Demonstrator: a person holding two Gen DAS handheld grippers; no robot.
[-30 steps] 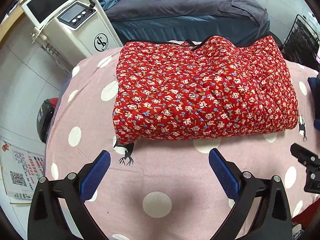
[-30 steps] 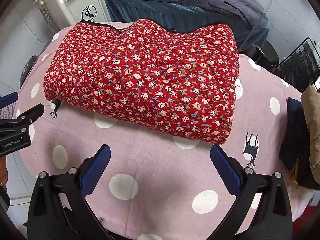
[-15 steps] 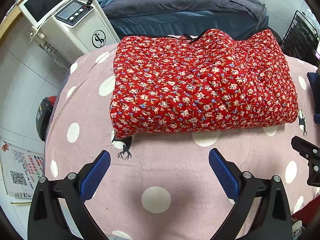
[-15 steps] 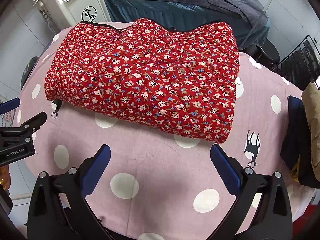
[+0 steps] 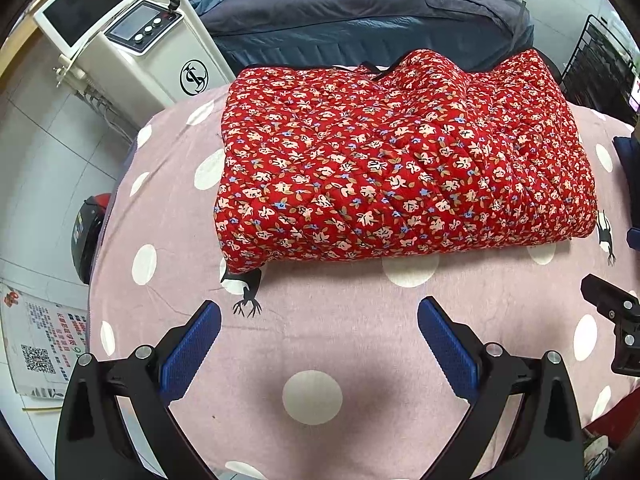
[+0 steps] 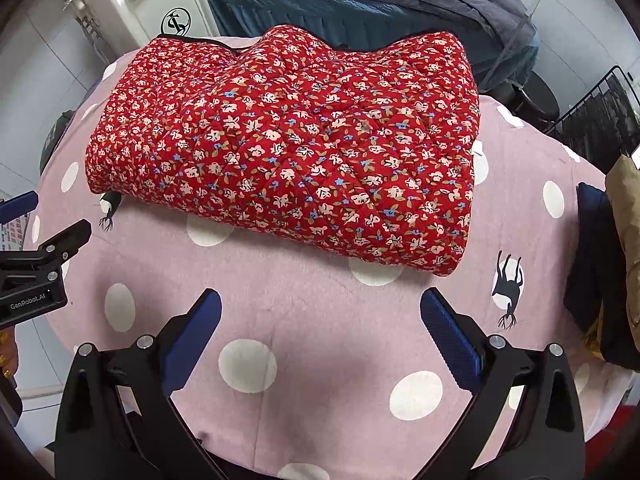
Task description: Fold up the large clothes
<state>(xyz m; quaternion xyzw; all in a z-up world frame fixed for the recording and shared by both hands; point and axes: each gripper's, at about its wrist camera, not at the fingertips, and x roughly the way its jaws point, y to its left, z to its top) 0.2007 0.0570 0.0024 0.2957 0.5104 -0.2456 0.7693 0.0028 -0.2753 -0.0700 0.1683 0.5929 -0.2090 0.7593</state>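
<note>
Red floral quilted garment [image 5: 400,168] lies folded into a thick block on the pink polka-dot sheet [image 5: 352,340], toward the far edge of the table. Black trim shows along its far side. Its near left corner sits over a black deer print [image 5: 246,292] on the sheet. In the right wrist view the same garment [image 6: 288,152] runs from the far left of the table toward the right, its near right corner just beside a white dot.

Left gripper [image 5: 319,320]: jaws spread wide, holding nothing, above bare sheet near the front edge, apart from the garment. Right gripper [image 6: 320,312]: also spread wide, nothing between the blue pads [image 6: 450,330], likewise short of the garment.

Change from a second ago: in the left wrist view the garment sits slightly higher in frame and the bare sheet ahead of the fingers is deeper; in the right wrist view it has barely shifted. Fold shape unchanged; both grippers as wide as before.

Writing: the left gripper body seen at the left edge of the right wrist view reads "GenRobot.AI" [image 6: 28,304]. A white machine [image 5: 160,60] beyond the far left corner carries a round black monogram logo and a small screen with buttons. A printed sheet with a QR code [image 5: 38,356] lies on the floor at left; its text is too small to read.

Dark clothes [image 6: 592,272] are piled at the table's right edge. A dark grey and blue bed [image 5: 360,20] stands behind the table.
</note>
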